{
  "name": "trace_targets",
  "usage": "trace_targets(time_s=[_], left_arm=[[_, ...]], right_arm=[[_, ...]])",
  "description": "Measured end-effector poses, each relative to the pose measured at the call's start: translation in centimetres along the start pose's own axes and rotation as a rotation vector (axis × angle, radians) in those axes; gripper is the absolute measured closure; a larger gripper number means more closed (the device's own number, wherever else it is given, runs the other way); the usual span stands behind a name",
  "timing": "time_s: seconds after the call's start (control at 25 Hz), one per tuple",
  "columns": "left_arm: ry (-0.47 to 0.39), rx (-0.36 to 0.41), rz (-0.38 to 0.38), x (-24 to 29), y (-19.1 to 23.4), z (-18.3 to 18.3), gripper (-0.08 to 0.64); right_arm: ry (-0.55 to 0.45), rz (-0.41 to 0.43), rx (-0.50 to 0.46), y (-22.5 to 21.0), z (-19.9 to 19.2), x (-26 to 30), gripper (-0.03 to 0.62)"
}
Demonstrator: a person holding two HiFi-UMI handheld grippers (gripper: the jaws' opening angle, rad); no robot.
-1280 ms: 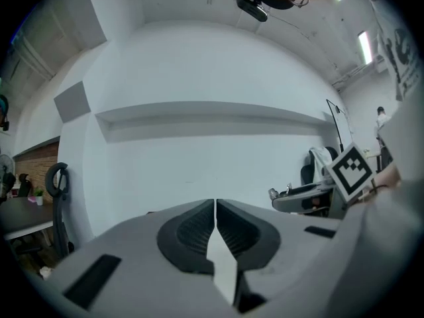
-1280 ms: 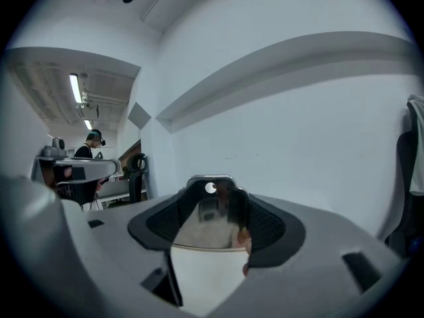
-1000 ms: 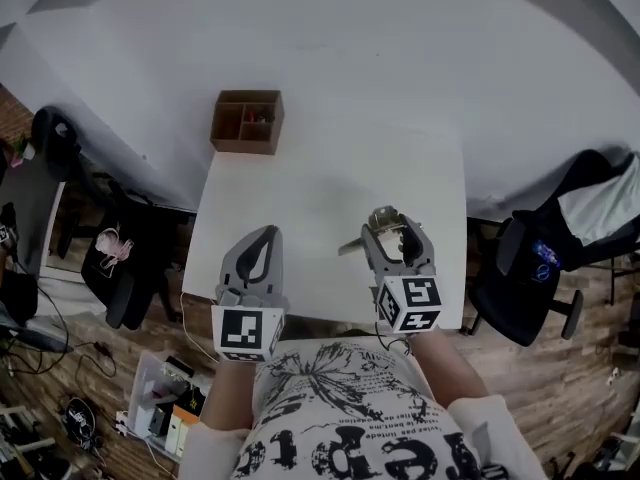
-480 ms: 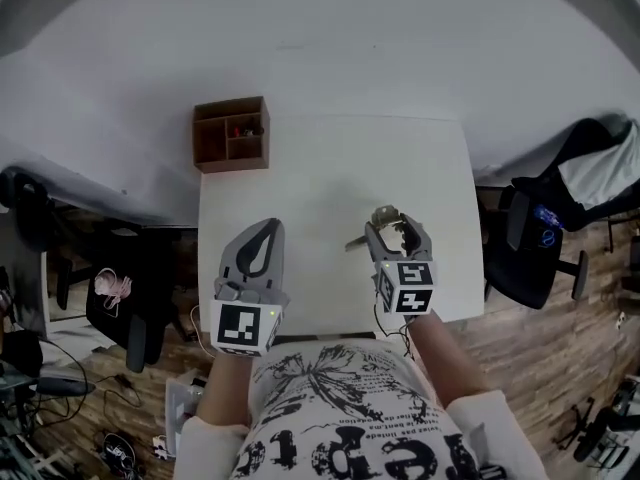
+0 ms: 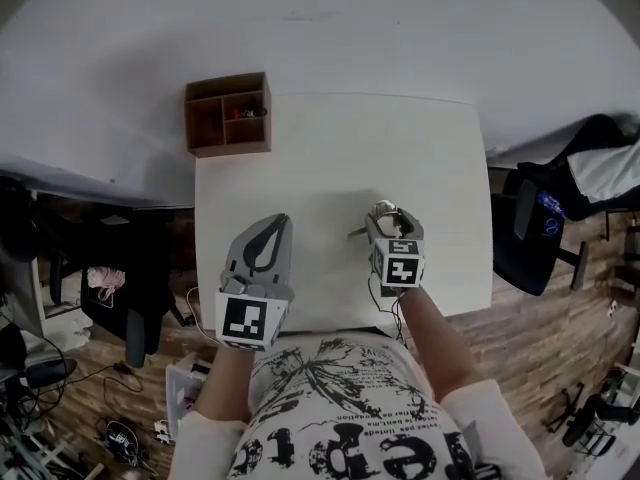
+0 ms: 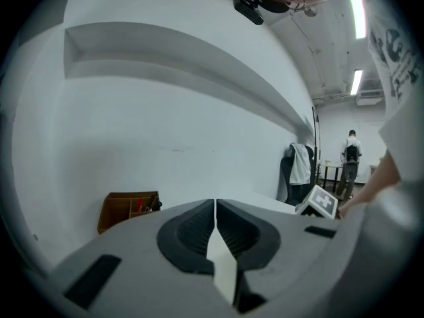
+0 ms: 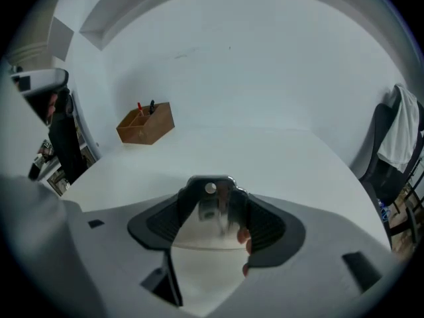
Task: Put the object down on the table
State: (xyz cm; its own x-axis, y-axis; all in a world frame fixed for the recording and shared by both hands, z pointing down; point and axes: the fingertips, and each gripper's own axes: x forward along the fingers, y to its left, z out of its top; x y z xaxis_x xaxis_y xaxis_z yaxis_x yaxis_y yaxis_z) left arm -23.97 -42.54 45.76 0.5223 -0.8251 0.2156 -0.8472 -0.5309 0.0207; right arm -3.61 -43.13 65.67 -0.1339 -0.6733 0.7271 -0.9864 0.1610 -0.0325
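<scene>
A shiny metal object with a small hole near its top stands between the jaws of my right gripper, which is shut on it. In the head view the right gripper is over the front right part of the white table, and the metal object sticks out at its tip and to the left. Whether the object touches the tabletop I cannot tell. My left gripper hovers over the table's front left, shut and empty. Its jaws meet with nothing between them.
A wooden organizer box with small items in its compartments stands at the table's back left corner, also seen as the box. A dark chair draped with cloth stands to the right of the table. A white wall lies behind.
The head camera has shifted, so the table sits more centred in view. Both grippers keep roughly their places over the table's front. The right one still grips the metal object.
</scene>
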Motion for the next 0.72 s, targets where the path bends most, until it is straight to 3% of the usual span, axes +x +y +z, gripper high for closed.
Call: trace_targets(time_s=[0.52,0.72], left_arm=[[0.09,-0.029,0.022,0.5,0.4,-3.1,0.548],[0.092,-0.023,0.055,0.0,0.8,-3.2,0.548]], right_arm=[[0.16,-0.008,0.021,-1.1,-2.3,2.7,0.311],[0.239,0.002,-0.029,-0.5,-2.5,3.4,0.308]])
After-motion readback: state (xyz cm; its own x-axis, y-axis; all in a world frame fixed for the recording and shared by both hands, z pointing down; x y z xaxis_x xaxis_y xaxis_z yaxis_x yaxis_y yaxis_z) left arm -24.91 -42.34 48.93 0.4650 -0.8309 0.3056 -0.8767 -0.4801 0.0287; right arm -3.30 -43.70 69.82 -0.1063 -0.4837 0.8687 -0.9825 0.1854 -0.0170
